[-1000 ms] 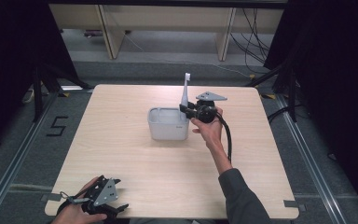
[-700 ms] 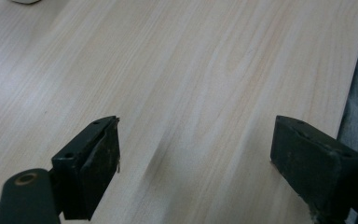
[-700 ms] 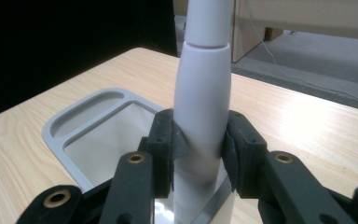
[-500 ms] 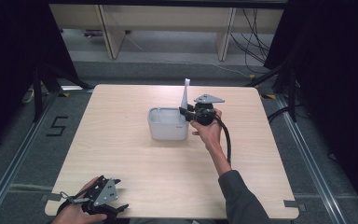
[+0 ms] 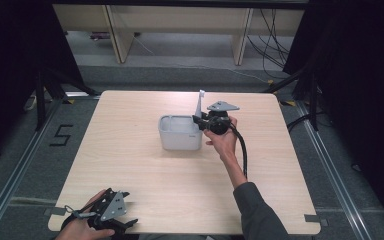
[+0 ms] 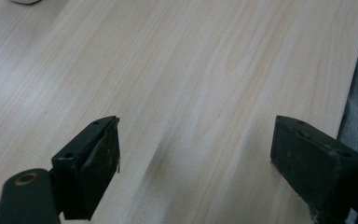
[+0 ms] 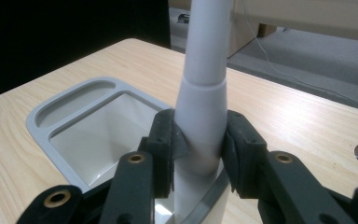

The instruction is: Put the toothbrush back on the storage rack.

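The white stick (image 7: 204,98) is squeezed upright by the right gripper (image 7: 200,144) at the grey tub's (image 5: 180,133) right rim. It should be kept straight and lowered slowly. The left gripper (image 6: 200,163) is wide open and empty, near the table's (image 5: 130,165) left corner.

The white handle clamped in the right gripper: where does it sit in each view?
High view: the white handle stands upright at the far right corner of the grey bin, mid-table.
Right gripper view: centre, rising between the right gripper jaws.
Left gripper view: not in it.
Shared landmark: the grey bin, at lower left in the right gripper view.
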The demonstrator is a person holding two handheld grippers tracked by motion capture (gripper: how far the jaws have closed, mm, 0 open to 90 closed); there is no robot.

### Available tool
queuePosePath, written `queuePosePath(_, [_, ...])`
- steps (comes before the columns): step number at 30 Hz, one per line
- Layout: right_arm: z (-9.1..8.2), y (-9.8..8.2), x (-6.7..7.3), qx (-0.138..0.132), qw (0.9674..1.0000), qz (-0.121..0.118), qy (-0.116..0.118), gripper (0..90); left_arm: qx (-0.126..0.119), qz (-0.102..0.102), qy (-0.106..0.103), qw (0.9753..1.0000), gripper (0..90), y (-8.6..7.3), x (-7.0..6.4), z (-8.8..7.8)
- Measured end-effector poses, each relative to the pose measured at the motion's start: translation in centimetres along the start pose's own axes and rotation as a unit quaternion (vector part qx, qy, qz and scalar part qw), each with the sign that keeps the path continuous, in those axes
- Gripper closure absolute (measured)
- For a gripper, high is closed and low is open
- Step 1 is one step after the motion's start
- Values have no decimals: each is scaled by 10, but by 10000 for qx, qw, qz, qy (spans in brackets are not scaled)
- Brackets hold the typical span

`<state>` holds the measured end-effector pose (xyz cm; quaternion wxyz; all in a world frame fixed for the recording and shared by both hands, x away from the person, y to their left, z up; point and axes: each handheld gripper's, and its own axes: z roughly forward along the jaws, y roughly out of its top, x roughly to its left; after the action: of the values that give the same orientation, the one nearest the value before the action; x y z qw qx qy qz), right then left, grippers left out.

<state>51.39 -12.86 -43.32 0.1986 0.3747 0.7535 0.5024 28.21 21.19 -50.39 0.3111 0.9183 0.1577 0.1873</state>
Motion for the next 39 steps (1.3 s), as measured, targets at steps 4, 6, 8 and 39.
queuePosePath(4, [-2, 1, 0, -55, 10000, 74, -3, 678, -7, -13, -3, 10000, 154, 0, 0, 0])
queuePosePath(6, [-3, 5, 0, -119, 9999, -94, -6, 682, 14, 33, 14, 10000, 154, 0, 1, 0])
queuePosePath(8, [-4, 5, 2, -120, 9999, 57, 46, 681, 30, 29, 10, 10000, 154, 0, 1, 0])
queuePosePath(39, [-45, 6, 8, -166, 9997, -180, -36, 400, -3, -11, 16, 10000, 154, 0, 0, 0])
